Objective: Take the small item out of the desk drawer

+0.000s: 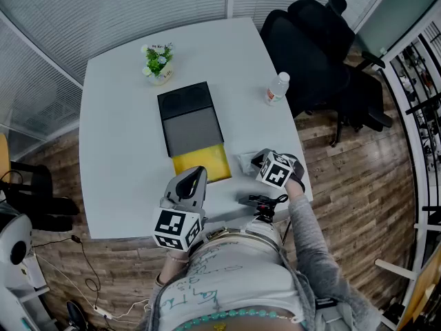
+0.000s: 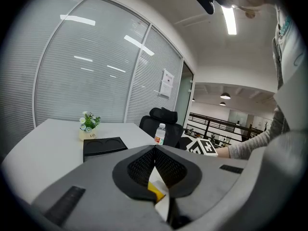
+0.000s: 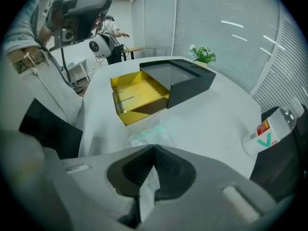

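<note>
Plastic packet (image 3: 147,134), small, clear and crinkled, is out of the open yellow drawer (image 3: 137,97) and seems to rest on the white bench (image 1: 117,150) just right of it. It looks light, limp and slippery, so a pinch on one edge suits it best. The right hand-held gripper (image 3: 153,154) has its jaws pressed together on the packet's near edge. The left hand-held gripper (image 2: 155,150), closed on nothing, hovers at the drawer's near end.

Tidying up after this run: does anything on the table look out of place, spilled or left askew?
Only the yellow drawer: it stands pulled out of the black box and looks empty. The right claw pinches a crumpled clear bag. Nothing is spilled.
</note>
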